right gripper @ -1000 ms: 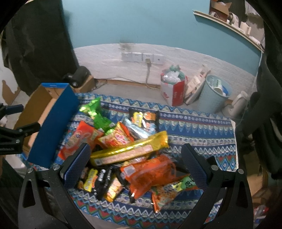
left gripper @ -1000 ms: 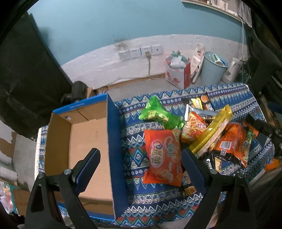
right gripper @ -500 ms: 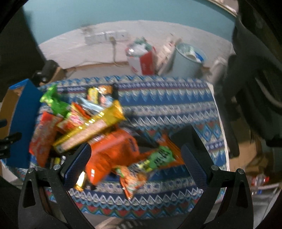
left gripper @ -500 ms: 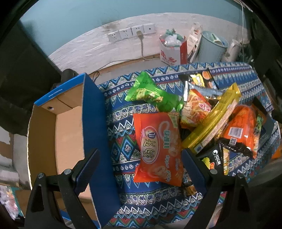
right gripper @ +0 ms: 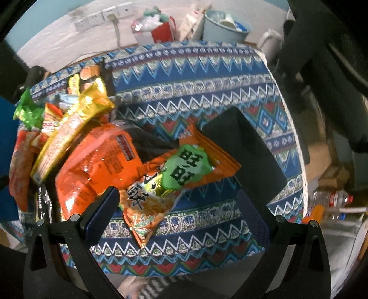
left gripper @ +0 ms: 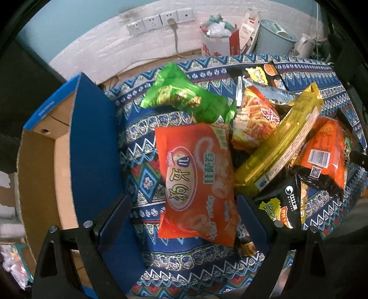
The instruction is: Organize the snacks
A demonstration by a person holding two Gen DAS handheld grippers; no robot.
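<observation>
Here, notes from above the snack pile.

Left gripper (left gripper: 184,218): mine, fingers spread wide, gripping nothing; it hangs over the near end of the orange bag (left gripper: 197,181).
Right gripper (right gripper: 181,209): mine, also spread wide and empty; it hangs over the orange-green pack (right gripper: 168,181).
Orange bag: flat on the cloth (left gripper: 142,128), lengthwise between my left fingers, just beside the box (left gripper: 92,147).
Box: open cardboard with blue outer walls, at the left end of the cloth; its inside is bare as far as I can see.
Green bag (left gripper: 186,99): behind the orange bag, overlapping its far edge.
Fries bag (left gripper: 255,119): right of the green bag, partly under the yellow pack (left gripper: 283,142).
Yellow pack: long, lying slantwise across the heap.
Barcode bag (left gripper: 322,154): orange, right of the yellow pack, resting on a black pack (left gripper: 285,204).
Orange-green pack: near edge of the cloth, leaning against the barcode bag in the right view.
Dark bag (left gripper: 266,73): far end of the heap.
Background: wall sockets (left gripper: 161,20), a bin (left gripper: 273,39) and a red-white bag (left gripper: 218,43) on the floor behind.
</observation>
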